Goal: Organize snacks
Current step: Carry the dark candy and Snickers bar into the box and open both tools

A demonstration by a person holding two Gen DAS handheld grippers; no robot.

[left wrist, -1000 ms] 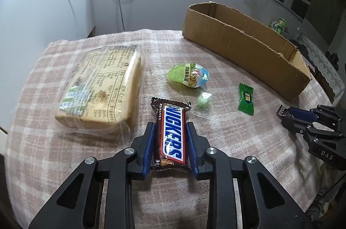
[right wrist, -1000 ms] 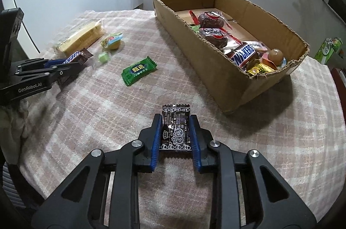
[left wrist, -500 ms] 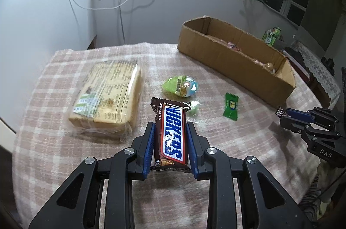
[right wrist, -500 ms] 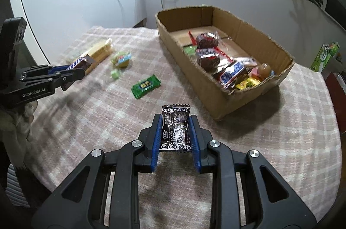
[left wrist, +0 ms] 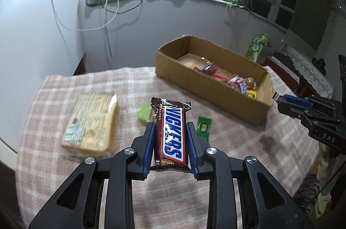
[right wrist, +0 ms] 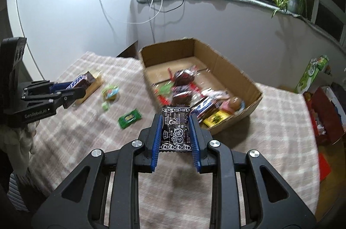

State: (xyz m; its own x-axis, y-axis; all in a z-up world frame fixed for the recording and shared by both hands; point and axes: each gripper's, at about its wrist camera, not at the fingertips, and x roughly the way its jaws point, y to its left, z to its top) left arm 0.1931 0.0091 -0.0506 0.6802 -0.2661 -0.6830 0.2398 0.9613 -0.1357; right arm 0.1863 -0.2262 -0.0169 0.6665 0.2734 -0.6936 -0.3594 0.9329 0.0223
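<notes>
Here, left gripper (left wrist: 170, 140) clamped on Snickers bar (left wrist: 172, 135), right gripper (right wrist: 176, 133) pinching black snack packet (right wrist: 175, 129), cardboard box (right wrist: 246, 79) ahead.

Snickers bar (left wrist: 172, 135), brown wrapper with blue logo on white, held lengthwise between the left tongs (left wrist: 170, 127), raised off the surface. Black printed candy packet (right wrist: 176, 129), crimped ends, clamped in the right tongs (right wrist: 175, 131), also raised. Cardboard box (right wrist: 225, 69), open top, on checked cloth, holds a jumble: red-wrapped items, another Snickers, yellow packet, round brown ball. Loose on the surface: large clear-wrapped biscuit pack (left wrist: 92, 124) lying flat at left; green round jelly cup (right wrist: 110, 92); small pale green candy (right wrist: 105, 106) just beside it; flat green sachet (right wrist: 129, 118) between cup and box. Background blurred.
</notes>
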